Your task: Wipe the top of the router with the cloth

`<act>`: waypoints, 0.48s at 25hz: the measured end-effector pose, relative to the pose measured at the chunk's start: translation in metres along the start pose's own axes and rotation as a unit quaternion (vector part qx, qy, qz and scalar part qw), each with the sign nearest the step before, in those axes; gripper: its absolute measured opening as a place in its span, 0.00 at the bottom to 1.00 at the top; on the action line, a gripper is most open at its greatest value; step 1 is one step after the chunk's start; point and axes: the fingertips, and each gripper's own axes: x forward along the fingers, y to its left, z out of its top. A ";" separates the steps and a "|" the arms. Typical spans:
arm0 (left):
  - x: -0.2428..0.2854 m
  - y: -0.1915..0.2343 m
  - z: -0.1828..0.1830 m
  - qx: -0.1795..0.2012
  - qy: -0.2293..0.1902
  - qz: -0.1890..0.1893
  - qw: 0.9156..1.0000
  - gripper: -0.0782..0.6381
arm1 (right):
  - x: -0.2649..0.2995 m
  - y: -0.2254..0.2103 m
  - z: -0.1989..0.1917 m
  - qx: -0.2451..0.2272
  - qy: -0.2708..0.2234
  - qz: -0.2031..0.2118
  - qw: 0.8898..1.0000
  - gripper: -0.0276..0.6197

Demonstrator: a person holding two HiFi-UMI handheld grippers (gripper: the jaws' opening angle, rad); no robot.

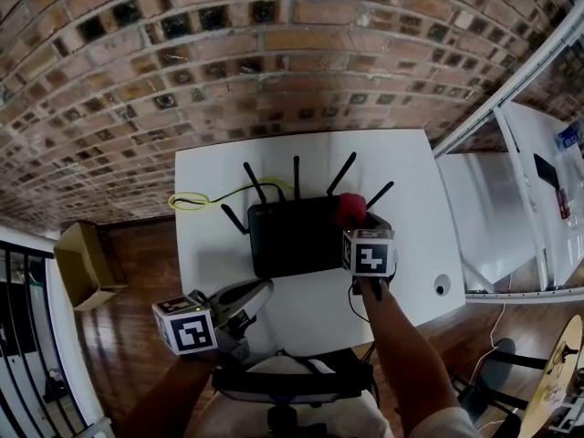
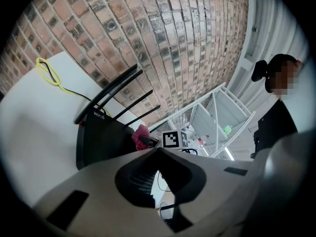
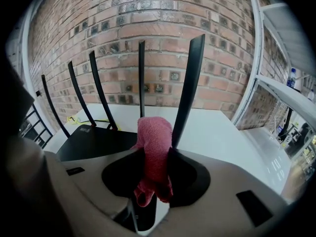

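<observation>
The right arm [image 1: 401, 354] reaches forward over the white table [image 1: 219, 245] from the near edge, and the right gripper [image 1: 358, 223] tips downward at the router's right rear corner. Its jaws are clamped on the cloth [image 1: 349, 208]. The left gripper [image 1: 265, 288] sits low near the table's front edge, close to level and angled toward the router. Its jaws are together with nothing between them.

An open cardboard box [image 1: 82, 267] stands on the wooden floor to the left of the table; I cannot tell what is inside. A white shelf unit [image 1: 520, 208] stands just to the right of the table, and in the left gripper view a person in dark clothes [image 2: 276, 122] is beside its frame.

The cloth is pink-red terry, bunched into a narrow roll. It sticks out past the pads, and a loose end droops behind them. It is over the router's right rear corner, just beside one antenna, but I cannot tell whether it touches the top.

The router [image 1: 292, 235] is black with a flat top and white lettering at one corner. It lies at the middle of the table, with several thin antennas [image 1: 296, 176] standing up along its back and sides. A yellow cable [image 1: 196, 201] loops on the table to its left rear, in front of the brick wall [image 1: 274, 62]
</observation>
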 end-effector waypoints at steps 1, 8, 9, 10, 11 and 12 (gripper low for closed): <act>0.000 0.002 0.001 0.001 -0.001 0.003 1.000 0.15 | 0.001 0.000 0.000 -0.004 0.001 0.000 1.000 0.28; -0.005 0.006 0.003 -0.002 -0.020 -0.002 1.000 0.15 | -0.014 0.015 0.022 -0.030 -0.033 0.008 0.999 0.28; -0.006 0.006 0.003 -0.002 -0.023 -0.004 1.000 0.15 | -0.019 0.021 0.030 -0.036 -0.046 0.013 0.998 0.28; -0.006 0.007 0.003 -0.001 -0.024 -0.005 1.000 0.15 | -0.023 0.028 0.038 -0.042 -0.058 0.019 0.997 0.28; -0.007 0.008 0.002 -0.002 -0.024 -0.004 1.000 0.15 | -0.029 0.037 0.047 -0.048 -0.070 0.028 0.996 0.28; -0.009 0.009 0.001 -0.003 -0.024 -0.003 1.000 0.15 | -0.033 0.047 0.055 -0.055 -0.080 0.039 0.995 0.28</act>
